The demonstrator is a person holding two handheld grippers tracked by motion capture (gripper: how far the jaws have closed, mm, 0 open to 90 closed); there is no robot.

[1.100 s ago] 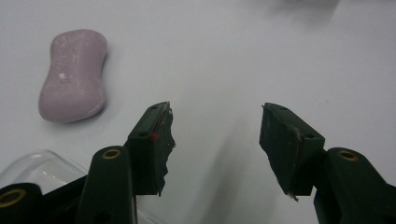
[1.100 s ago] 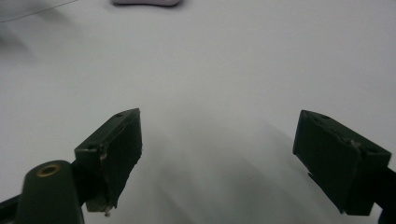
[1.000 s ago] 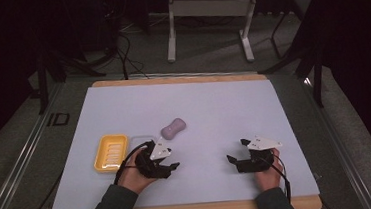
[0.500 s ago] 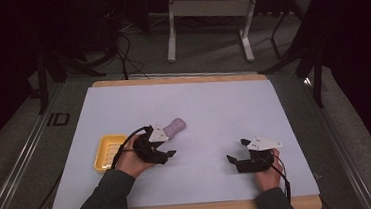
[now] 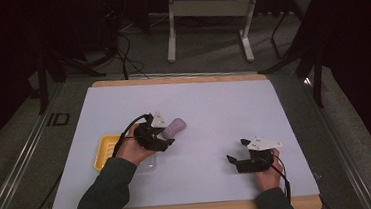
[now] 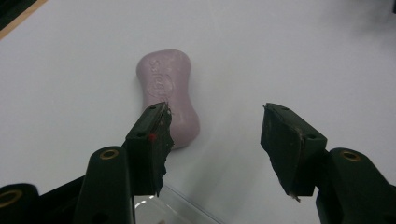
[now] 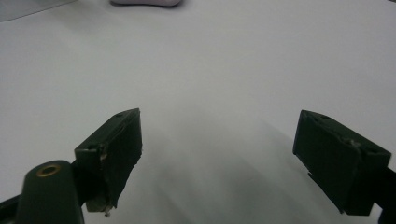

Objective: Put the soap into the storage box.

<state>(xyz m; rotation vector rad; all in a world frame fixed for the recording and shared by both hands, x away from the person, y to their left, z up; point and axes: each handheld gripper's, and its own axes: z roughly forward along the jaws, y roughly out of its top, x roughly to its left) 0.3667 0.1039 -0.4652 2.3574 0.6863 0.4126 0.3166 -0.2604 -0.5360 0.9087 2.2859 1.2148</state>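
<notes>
Left gripper (image 6: pixel 212 140), jaws just widened and empty, is off-centre to the pink soap bar (image 6: pixel 169 95) at upper-left of its view, so closing could nudge it aside

Pink soap bar (image 6: pixel 167 97), waisted, lying flat
</notes>
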